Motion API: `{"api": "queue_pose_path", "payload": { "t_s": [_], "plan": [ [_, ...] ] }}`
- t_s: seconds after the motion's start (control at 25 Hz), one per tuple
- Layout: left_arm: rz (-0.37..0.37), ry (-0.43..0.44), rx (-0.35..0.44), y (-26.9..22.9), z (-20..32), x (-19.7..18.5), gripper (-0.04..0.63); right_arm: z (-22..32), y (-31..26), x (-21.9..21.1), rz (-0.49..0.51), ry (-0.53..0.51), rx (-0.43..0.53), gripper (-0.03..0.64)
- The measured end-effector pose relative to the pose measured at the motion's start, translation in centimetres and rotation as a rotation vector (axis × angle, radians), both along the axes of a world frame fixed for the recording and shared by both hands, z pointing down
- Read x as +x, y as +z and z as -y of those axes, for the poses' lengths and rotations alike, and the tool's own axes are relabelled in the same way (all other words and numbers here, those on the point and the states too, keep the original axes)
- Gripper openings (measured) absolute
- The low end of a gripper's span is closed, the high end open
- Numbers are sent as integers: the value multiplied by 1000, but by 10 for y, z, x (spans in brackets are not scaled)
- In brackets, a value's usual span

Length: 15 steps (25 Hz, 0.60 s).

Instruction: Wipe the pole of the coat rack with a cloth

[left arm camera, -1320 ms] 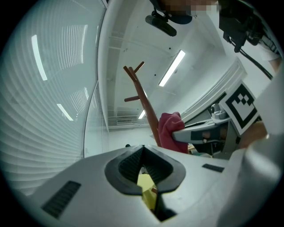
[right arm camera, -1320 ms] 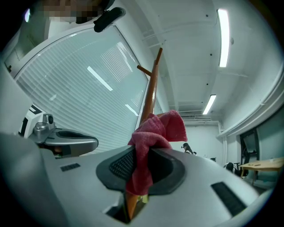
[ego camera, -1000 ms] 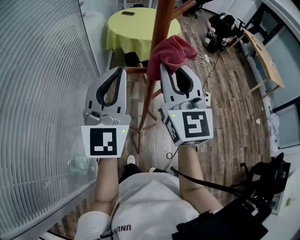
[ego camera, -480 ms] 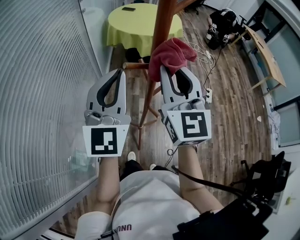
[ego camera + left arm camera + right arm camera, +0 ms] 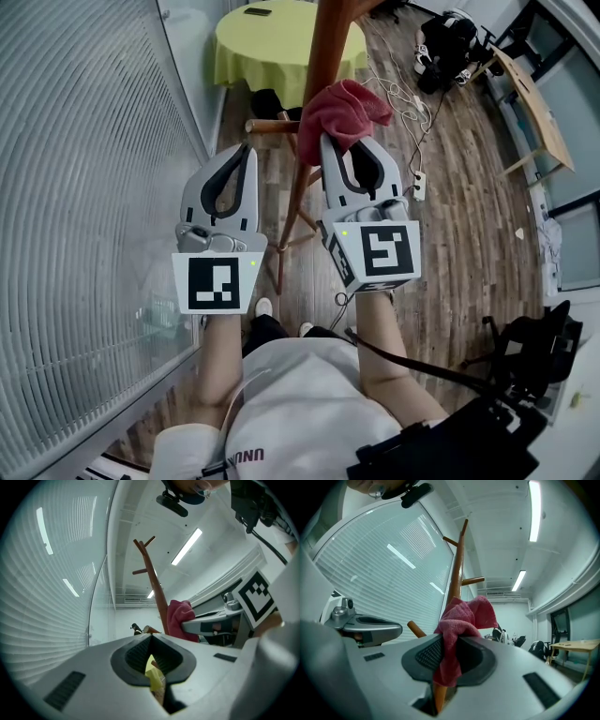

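The brown wooden coat-rack pole (image 5: 323,56) rises through the middle of the head view and stands tall in the right gripper view (image 5: 457,559). My right gripper (image 5: 342,142) is shut on a red cloth (image 5: 342,105), which bunches out of the jaws and presses against the right side of the pole. In the right gripper view the cloth (image 5: 464,616) hangs through the jaws just in front of the pole. My left gripper (image 5: 246,150) is shut and holds nothing, a little left of the pole. From the left gripper view the pole (image 5: 152,581) and cloth (image 5: 178,618) lie ahead to the right.
A glass wall with blinds (image 5: 84,187) runs close along my left. A round yellow-green table (image 5: 272,47) stands behind the rack. A rack peg (image 5: 272,125) sticks out to the left. Cables and a power strip (image 5: 412,112), dark bags (image 5: 450,47) and a wooden desk (image 5: 530,112) are to the right.
The cloth and right gripper have slid slightly down the pole relative to the side peg. The left gripper has drifted a little right and down. Both stay shut.
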<state>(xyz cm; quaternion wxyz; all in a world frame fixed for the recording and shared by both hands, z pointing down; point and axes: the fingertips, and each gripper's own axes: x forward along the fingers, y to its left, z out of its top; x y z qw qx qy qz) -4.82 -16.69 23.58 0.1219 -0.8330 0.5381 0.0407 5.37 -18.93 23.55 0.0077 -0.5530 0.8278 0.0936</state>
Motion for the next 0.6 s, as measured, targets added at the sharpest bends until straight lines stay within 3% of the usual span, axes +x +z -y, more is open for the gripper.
{"api": "queue_pose_path", "payload": {
  "t_s": [0.6],
  "plan": [
    [-7,18,-54,16,1,3,12,-3,30,-4,-30,10,-90,74]
  ]
}}
